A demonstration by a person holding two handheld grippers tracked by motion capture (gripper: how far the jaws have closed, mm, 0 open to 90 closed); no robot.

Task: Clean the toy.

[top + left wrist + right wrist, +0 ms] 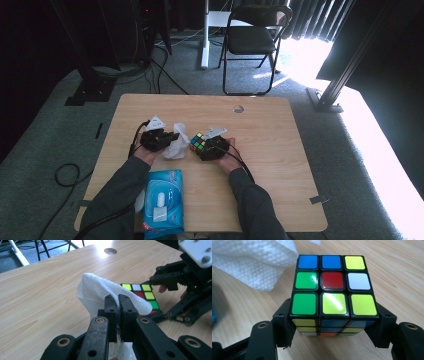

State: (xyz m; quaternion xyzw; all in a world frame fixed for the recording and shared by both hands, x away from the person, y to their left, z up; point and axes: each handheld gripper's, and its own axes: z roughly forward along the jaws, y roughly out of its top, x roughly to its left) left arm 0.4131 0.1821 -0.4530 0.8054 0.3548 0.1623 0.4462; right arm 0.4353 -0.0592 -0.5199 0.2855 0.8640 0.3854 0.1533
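Item: puzzle cube (pixel 332 295), mid-desk, clamped in right tool (pixel 214 146). Left tool (pixel 117 305) pinches white wipe (pixel 100 290), just beside the cube. Both grips made; wiping apparently not yet begun.

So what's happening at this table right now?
A person works two handheld grippers at a wooden table. The left gripper is shut on a white wipe, held up beside a scrambled puzzle cube. The right gripper clamps the cube's sides, red centre up. A blue wipe pack lies near the table's front edge.
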